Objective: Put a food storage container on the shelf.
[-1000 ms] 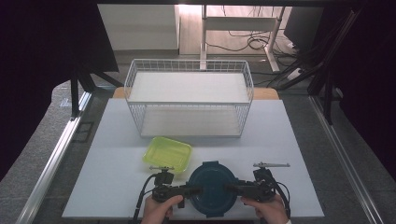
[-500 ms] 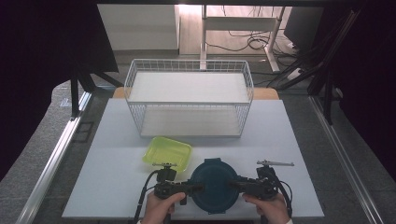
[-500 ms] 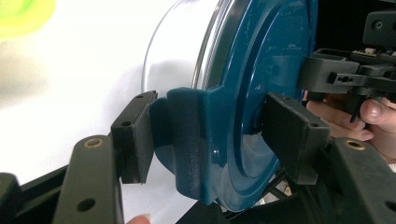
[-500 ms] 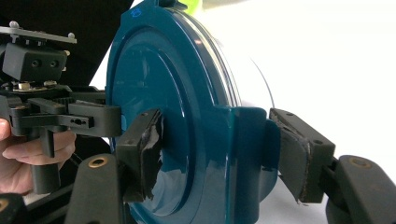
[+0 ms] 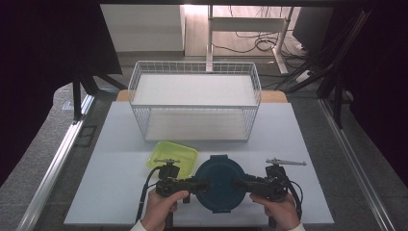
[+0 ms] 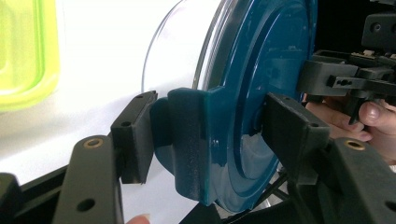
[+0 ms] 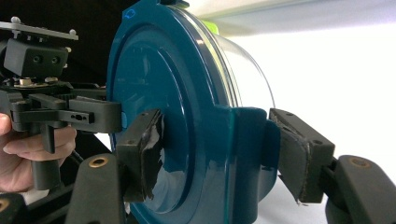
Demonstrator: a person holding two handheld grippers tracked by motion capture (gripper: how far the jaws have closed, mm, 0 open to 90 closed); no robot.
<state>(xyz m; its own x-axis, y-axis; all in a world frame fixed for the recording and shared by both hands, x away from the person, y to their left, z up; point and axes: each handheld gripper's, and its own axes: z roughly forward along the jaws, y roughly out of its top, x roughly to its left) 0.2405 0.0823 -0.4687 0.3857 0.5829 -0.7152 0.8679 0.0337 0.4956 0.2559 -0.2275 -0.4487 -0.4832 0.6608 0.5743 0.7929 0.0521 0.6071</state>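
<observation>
**Count of things on the table**

One round container with a dark teal lid [image 5: 220, 183] sits at the near edge of the table; its clear body and two side latch tabs show in the gripper views, one tab at each gripper. One yellow-green rectangular container [image 5: 172, 158] lies just behind it to the left. One white wire basket [image 5: 195, 101] stands farther back. One white table [image 5: 115, 159] bears all three. Two handheld grippers are there, the left gripper [image 5: 199, 185] and the right gripper [image 5: 240, 184], each with two black jaws and one trailing cable. Two hands hold them, one apiece.
</observation>
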